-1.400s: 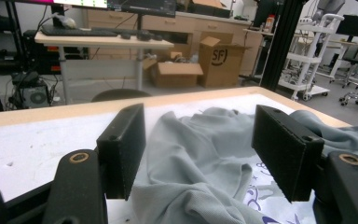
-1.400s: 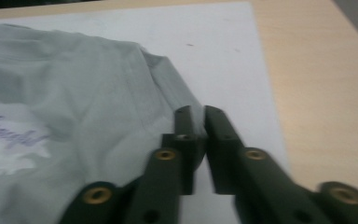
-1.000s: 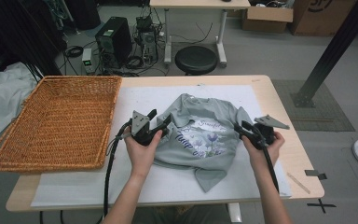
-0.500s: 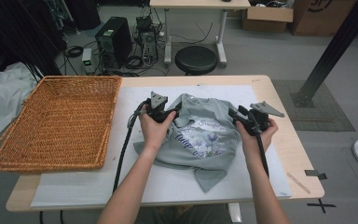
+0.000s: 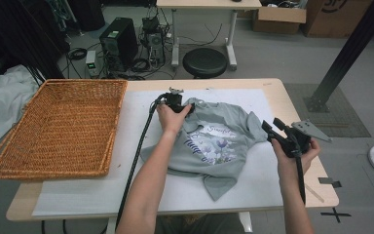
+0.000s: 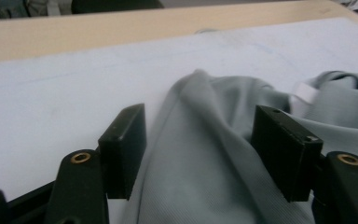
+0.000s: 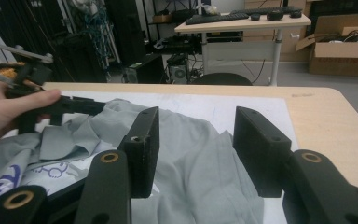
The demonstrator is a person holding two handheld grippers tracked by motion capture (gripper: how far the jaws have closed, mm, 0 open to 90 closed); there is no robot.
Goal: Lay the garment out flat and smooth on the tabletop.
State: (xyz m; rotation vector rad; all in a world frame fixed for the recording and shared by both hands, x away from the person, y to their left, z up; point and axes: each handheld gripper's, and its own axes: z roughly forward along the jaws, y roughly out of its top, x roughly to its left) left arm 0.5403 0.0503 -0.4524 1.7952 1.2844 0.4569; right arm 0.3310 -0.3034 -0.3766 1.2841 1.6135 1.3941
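Grey T-shirt (image 5: pixel 214 146) lies crumpled mid-counter (image 5: pixel 292 105); left hand-held gripper (image 6: pixel 200 144), jaws part-open & just narrowing, straddles its collar-side fold at 12 o'clock, nothing pinched yet; right hand-held gripper (image 5: pixel 271 130) hovers, jaws just widening, empty; sleeve at its 9 o'clock.

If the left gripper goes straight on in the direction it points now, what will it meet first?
Most likely the grey T-shirt. In the left gripper view a raised fold of it already lies between the open jaws of the left gripper, apparently not pinched yet. Beyond the fold comes the white mat; depth is hard to judge.
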